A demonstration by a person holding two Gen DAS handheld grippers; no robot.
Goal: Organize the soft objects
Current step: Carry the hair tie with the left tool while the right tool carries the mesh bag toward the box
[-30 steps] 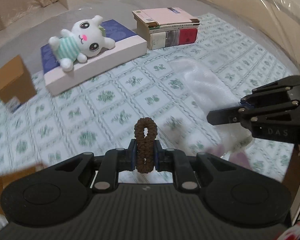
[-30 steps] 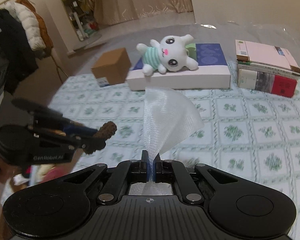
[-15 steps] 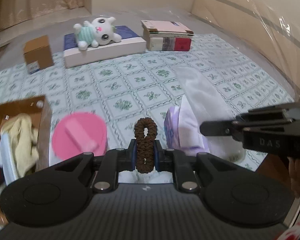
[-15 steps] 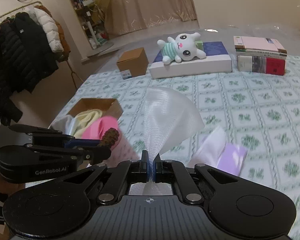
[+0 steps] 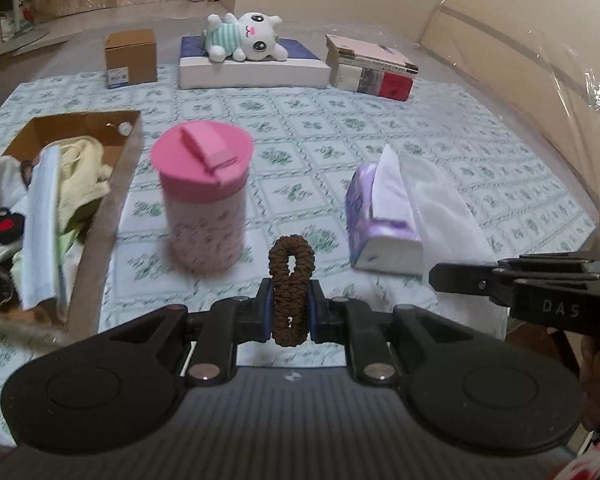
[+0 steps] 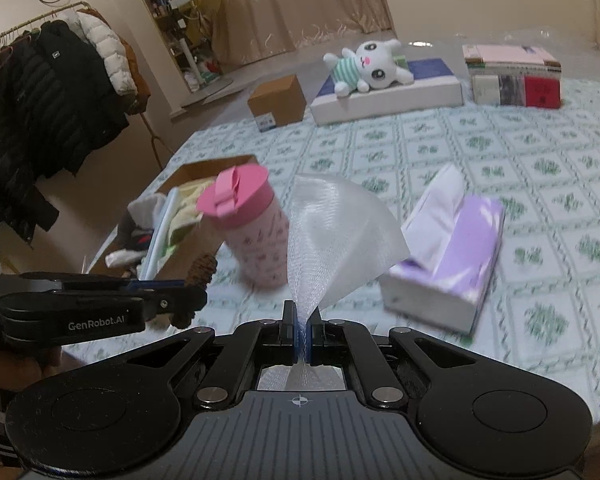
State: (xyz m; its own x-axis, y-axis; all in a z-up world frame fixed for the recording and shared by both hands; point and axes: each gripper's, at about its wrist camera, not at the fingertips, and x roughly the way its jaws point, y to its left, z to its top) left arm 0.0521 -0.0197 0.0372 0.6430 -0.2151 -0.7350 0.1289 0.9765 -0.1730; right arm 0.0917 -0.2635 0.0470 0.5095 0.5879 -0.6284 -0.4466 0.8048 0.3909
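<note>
Item: brown scrunchie (image 5: 291, 280), pinched upright in nearly closed jaws of left gripper (image 5: 290, 309), clear of the bed. Item: white mesh pouch (image 6: 332, 236), clamped at its corner by right gripper (image 6: 301, 330); probably both bound for the cardboard box (image 5: 116, 184) of soft goods

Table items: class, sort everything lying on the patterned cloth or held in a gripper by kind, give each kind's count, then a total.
Cardboard boxes: 2, closed box and open box
Plush toys: 1, bunny
Flat white boxes: 1
Book stacks: 1
Pink cups: 1
Tissue packs: 1
Hair ties: 1
Held tissues: 1
Total: 9
</note>
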